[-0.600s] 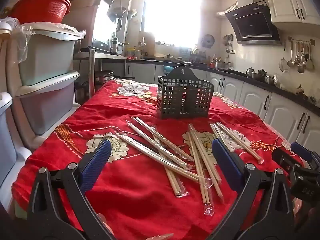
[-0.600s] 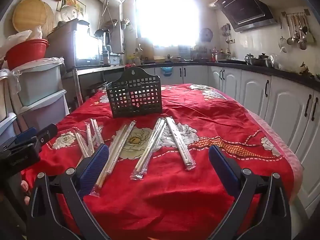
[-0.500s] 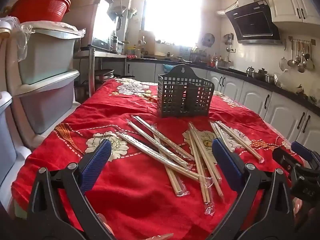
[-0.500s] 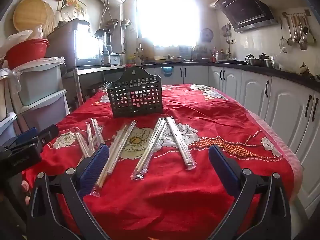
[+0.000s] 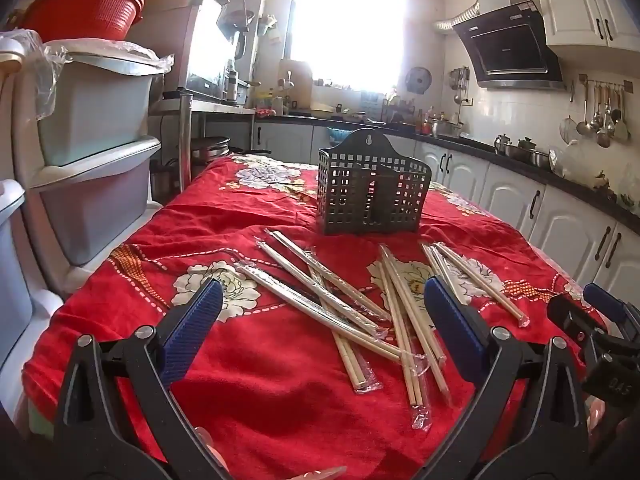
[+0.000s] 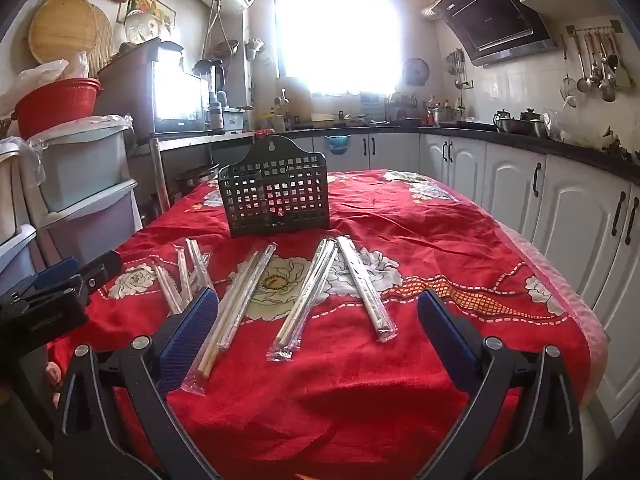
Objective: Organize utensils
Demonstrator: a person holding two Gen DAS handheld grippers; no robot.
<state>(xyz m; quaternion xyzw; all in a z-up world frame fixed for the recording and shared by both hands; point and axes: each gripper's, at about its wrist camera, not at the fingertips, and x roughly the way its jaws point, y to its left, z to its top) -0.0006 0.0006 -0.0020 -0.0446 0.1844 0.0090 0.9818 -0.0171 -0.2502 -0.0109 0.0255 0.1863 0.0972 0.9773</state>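
Observation:
Several pairs of wrapped wooden chopsticks [image 5: 360, 308] [image 6: 308, 296] lie scattered on a red flowered tablecloth [image 5: 260, 392] [image 6: 440, 240]. Behind them stands a dark perforated utensil basket [image 5: 372, 192] [image 6: 276, 196], upright. My left gripper [image 5: 320, 312] hovers open over the near edge, short of the chopsticks, nothing between its blue pads. My right gripper [image 6: 316, 320] is likewise open and holds nothing. Each gripper shows at the edge of the other's view: the right gripper [image 5: 600, 328] and the left gripper [image 6: 60, 284].
Stacked plastic drawers [image 5: 92, 160] with a red basin [image 5: 84, 8] stand left of the table. White cabinets [image 6: 560, 208] and a dark counter run along the right. A range hood [image 5: 512, 48] and hanging ladles [image 5: 604, 116] are on the right wall.

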